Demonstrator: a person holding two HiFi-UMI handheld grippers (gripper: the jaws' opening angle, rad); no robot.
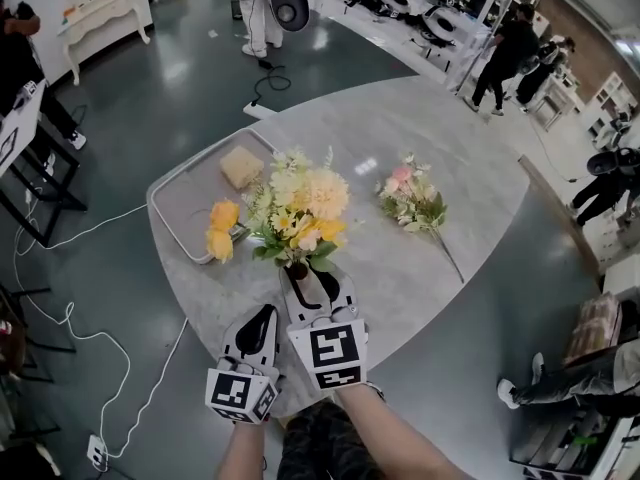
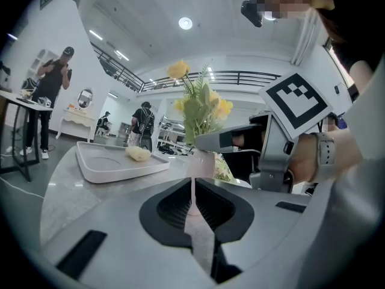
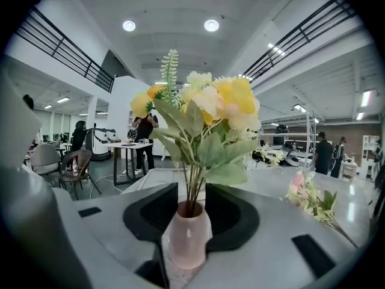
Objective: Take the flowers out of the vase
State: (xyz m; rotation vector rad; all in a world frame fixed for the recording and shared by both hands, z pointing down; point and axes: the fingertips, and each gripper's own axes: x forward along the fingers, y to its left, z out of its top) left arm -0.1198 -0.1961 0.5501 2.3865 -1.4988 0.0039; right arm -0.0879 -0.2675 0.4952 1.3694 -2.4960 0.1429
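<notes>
A small pink vase [image 3: 188, 239] stands on the round marble table [image 1: 450, 138] with a yellow and cream bouquet [image 1: 298, 208] still in it. My right gripper [image 1: 318, 280] is open, one jaw on each side of the vase, stems rising between them in the right gripper view. My left gripper [image 1: 265, 316] hovers just to its left near the table's front edge, shut with nothing in it. In the left gripper view the vase [image 2: 203, 164] and bouquet [image 2: 201, 110] show just beyond the closed jaws.
A grey tray [image 1: 165, 213] at the left holds yellow flowers [image 1: 222, 230] and a pale yellow block [image 1: 242, 166]. A pink flower sprig [image 1: 412, 200] lies on the table to the right. Cables run over the floor at left; people stand far behind.
</notes>
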